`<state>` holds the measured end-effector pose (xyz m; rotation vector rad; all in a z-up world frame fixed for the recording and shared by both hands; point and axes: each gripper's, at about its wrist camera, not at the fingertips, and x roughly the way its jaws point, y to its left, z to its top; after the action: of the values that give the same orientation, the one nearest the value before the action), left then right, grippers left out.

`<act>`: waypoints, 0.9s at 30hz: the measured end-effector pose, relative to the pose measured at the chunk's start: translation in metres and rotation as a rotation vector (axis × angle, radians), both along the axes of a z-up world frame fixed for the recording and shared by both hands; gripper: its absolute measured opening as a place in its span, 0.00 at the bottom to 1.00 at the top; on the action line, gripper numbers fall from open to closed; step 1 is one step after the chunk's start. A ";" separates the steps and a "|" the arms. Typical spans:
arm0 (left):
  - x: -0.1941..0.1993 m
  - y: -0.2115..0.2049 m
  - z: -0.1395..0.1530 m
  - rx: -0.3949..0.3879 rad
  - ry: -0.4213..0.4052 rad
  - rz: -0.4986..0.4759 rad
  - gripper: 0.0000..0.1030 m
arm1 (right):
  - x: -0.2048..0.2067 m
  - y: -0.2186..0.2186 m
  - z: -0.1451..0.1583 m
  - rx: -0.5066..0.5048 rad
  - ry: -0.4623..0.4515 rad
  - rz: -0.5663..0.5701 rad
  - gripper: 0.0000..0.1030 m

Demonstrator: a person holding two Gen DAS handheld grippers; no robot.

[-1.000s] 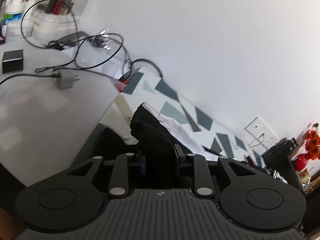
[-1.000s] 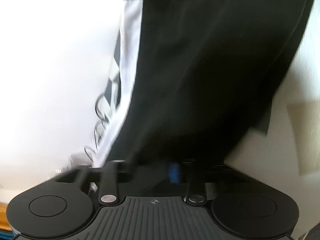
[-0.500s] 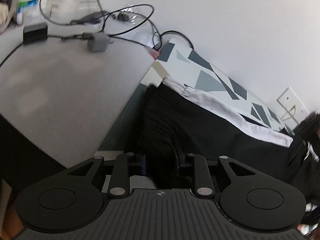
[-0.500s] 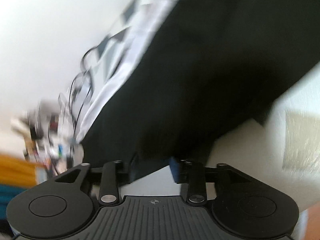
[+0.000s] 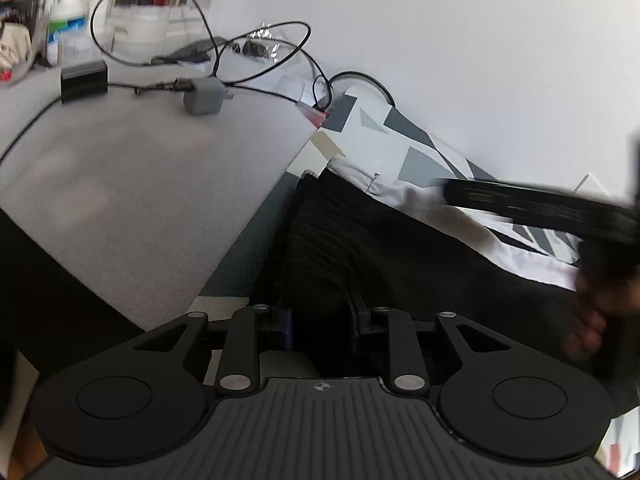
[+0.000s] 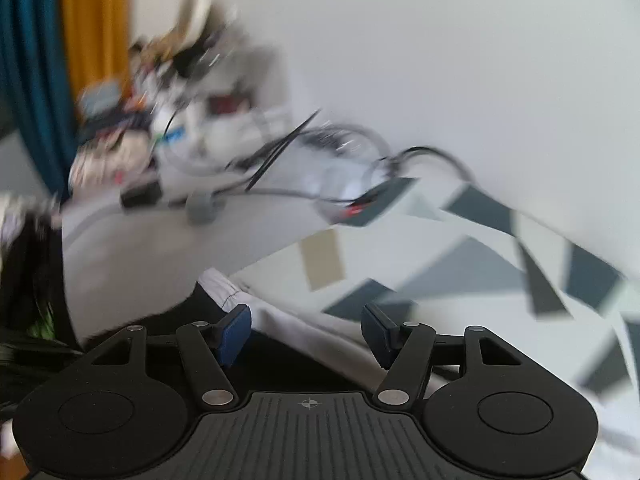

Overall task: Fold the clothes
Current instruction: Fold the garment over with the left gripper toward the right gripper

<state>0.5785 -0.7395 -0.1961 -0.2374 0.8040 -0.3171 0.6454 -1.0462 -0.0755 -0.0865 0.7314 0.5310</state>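
A black garment with a white side stripe (image 5: 400,248) lies on a bed sheet with grey triangles (image 5: 404,136). My left gripper (image 5: 320,320) is shut on a bunched black edge of the garment, low over the bed beside the desk. My right gripper (image 6: 306,330) is open and empty, just above the garment's white stripe (image 6: 288,320); its blurred body and the hand holding it show at the right of the left wrist view (image 5: 560,212). The right wrist view is motion-blurred.
A grey desk (image 5: 132,184) stands left of the bed, with black cables (image 5: 240,60), a grey adapter (image 5: 204,96), a small black box (image 5: 84,80) and bottles and containers at the back. A white wall (image 5: 460,32) runs behind the bed.
My right gripper has let go of the black garment and opened, swinging toward the desk end of the bed. The left gripper keeps its hold and has lowered toward the bed.
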 end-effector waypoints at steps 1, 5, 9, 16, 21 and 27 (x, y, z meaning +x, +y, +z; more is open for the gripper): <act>-0.002 -0.001 0.000 0.007 -0.006 0.008 0.25 | 0.009 0.007 -0.005 -0.006 0.033 0.034 0.33; -0.006 -0.002 0.000 -0.005 -0.009 0.057 0.24 | 0.023 0.018 -0.025 -0.003 0.152 0.088 0.01; -0.007 0.002 0.001 -0.033 -0.009 0.111 0.23 | 0.031 0.033 -0.016 -0.004 0.096 0.099 0.01; -0.011 0.006 0.004 -0.051 0.046 0.148 0.39 | 0.047 0.050 -0.043 -0.072 0.120 0.143 0.03; -0.023 0.023 0.000 -0.188 0.136 0.185 0.70 | 0.045 0.031 -0.041 0.027 0.118 0.045 0.31; -0.005 0.025 -0.020 -0.313 0.196 0.217 0.73 | 0.013 -0.016 -0.019 0.133 0.099 -0.063 0.34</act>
<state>0.5737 -0.7150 -0.2163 -0.6520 0.9109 -0.2158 0.6586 -1.0622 -0.0950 0.0872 0.7906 0.5247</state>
